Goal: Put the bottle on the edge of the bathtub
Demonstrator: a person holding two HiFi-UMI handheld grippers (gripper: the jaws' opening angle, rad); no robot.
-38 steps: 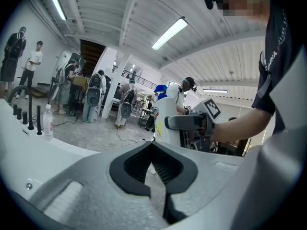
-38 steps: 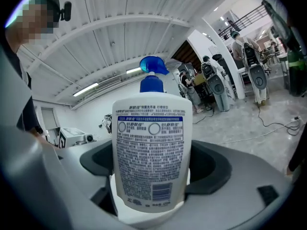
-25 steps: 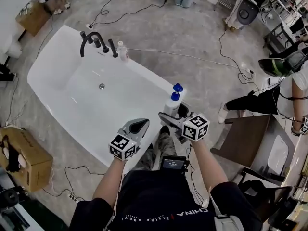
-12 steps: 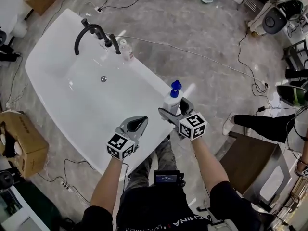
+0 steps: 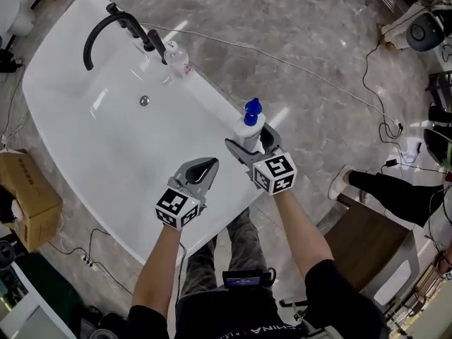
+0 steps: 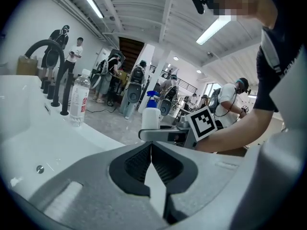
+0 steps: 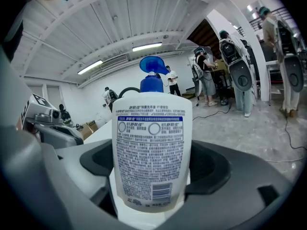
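A white bottle [image 5: 249,128] with a blue pump top stands upright at the near right rim of the white bathtub [image 5: 106,210]. My right gripper [image 5: 248,143] is shut on it, one jaw at each side. In the right gripper view the bottle [image 7: 151,143] fills the middle with its printed label toward the camera, and the right gripper [image 7: 152,170] clasps its lower half. Whether its base touches the rim I cannot tell. My left gripper [image 5: 204,164] hovers over the tub's near end, shut and empty. In the left gripper view, the left gripper [image 6: 151,148] has its pads pressed together.
A black faucet [image 5: 116,23] and a clear water bottle [image 5: 180,61] stand on the far rim. The drain [image 5: 144,100] lies in the tub floor. A cardboard box [image 5: 25,196] sits left of the tub. Cables [image 5: 318,76] cross the stone floor. A person's leg [image 5: 381,186] shows at right.
The head view has swung, so the tub sits further up and left. My right gripper still holds the bottle by the tub's right rim. The left gripper stays shut.
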